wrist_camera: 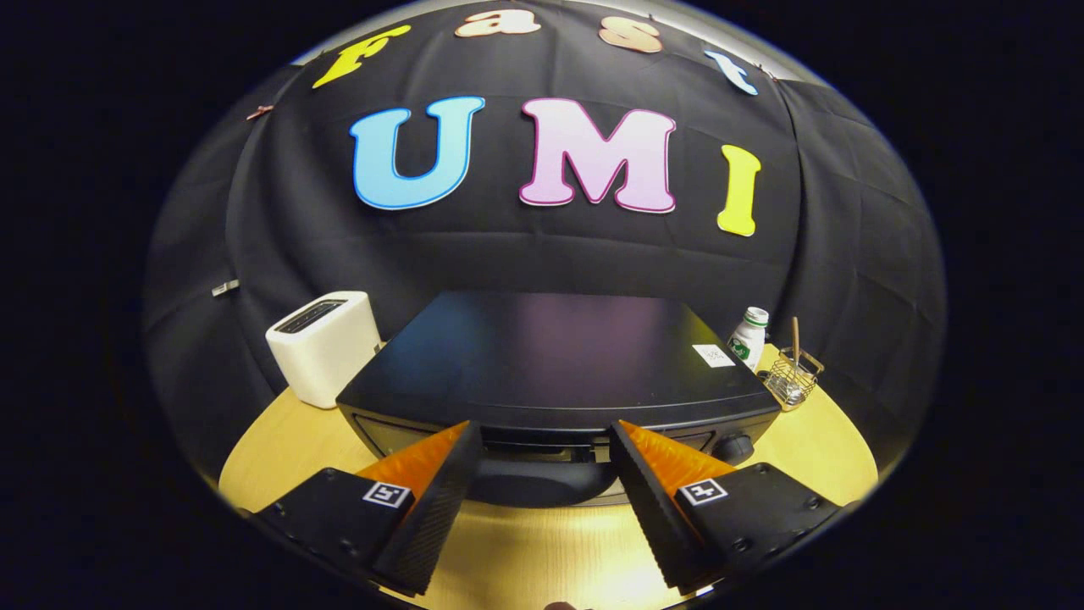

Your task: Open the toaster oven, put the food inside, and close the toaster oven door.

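A black toaster oven stands on the wooden table just ahead of my fingers, seen from above its flat top. Its door is shut, and the rounded black door handle juts out at the front, lying between my fingertips. My gripper is open, one finger on each side of the handle, neither pressing on it. A round knob sits at the oven's front right. I see nothing between the fingers besides the handle.
A white slot toaster stands left of the oven. To the oven's right are a white bottle with a green label and a small wire basket. The wooden table runs under and around the oven.
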